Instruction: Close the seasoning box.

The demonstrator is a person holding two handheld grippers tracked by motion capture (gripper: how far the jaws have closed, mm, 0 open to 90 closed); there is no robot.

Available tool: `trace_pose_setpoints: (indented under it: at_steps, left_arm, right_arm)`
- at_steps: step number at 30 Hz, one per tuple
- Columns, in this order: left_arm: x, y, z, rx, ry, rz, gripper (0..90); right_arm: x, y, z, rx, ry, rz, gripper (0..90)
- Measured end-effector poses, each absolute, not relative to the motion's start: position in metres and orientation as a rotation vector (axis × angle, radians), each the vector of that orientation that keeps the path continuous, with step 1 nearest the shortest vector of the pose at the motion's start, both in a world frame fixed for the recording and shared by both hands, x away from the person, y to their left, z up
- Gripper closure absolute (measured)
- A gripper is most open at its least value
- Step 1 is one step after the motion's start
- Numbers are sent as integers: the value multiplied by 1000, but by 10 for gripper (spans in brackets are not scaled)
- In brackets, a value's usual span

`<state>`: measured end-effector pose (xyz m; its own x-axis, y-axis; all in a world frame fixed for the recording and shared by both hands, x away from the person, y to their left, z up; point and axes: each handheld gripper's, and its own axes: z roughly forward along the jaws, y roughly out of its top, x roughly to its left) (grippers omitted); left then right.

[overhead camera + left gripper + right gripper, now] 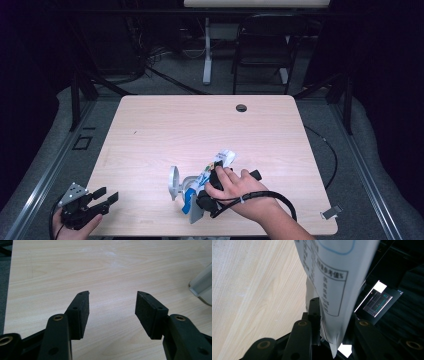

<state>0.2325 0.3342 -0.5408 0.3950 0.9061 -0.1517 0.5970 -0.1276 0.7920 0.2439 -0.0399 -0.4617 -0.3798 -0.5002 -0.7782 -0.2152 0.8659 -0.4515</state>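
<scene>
Your right gripper (329,322) clamps the printed pouch (337,277) between its jaws; your left gripper (112,307) stands wide open over bare table (75,265).

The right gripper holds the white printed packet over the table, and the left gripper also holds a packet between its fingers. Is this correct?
Not quite: the left gripper holds nothing. The left gripper view shows its fingers apart over bare table. The right gripper does hold the white printed packet.

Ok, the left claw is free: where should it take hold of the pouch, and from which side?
Probably the pouch's free white top end, which sticks out up and right past the right claw clamped on its middle. The lower blue end lies close to a white stand, so there looks to be less room. The left claw hangs open at the table's near-left corner; bring it round across that flat end.
</scene>
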Motion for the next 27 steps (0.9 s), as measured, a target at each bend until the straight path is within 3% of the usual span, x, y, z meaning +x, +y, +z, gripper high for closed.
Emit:
trace_pose_setpoints:
  at_steps: [27]
  left_arm:
    - [233, 334, -541, 1831, 1301, 474, 455]
  right_arm:
    - [243, -40, -462, -521, 1986, -337, 856]
